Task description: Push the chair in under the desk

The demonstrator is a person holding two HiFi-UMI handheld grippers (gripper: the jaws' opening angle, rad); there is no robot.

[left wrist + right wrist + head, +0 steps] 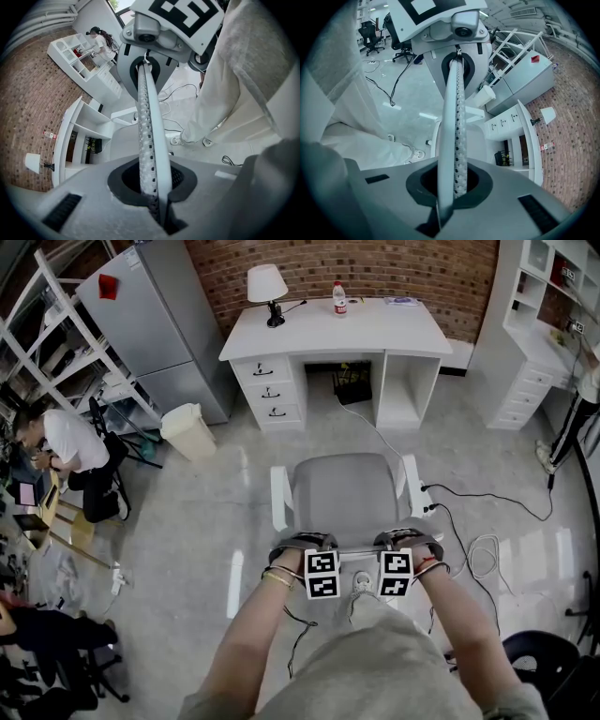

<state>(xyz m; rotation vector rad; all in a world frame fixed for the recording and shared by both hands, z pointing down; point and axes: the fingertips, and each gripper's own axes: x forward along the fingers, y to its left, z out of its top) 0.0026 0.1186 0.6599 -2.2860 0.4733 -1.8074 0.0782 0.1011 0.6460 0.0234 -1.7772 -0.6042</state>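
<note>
The chair has a grey seat and white armrests and faces the white desk, with a stretch of floor between them. Both grippers are at the top rim of its backrest, near me. My left gripper is shut on the rim's left part and my right gripper on its right part. In the left gripper view the perforated backrest rim runs between the closed jaws of the left gripper towards the other gripper. In the right gripper view the right gripper clamps the rim the same way.
On the desk stand a lamp and a bottle; a black object sits in the kneehole. Cables trail over the floor at the right. A bin and fridge are at the left, where a person bends.
</note>
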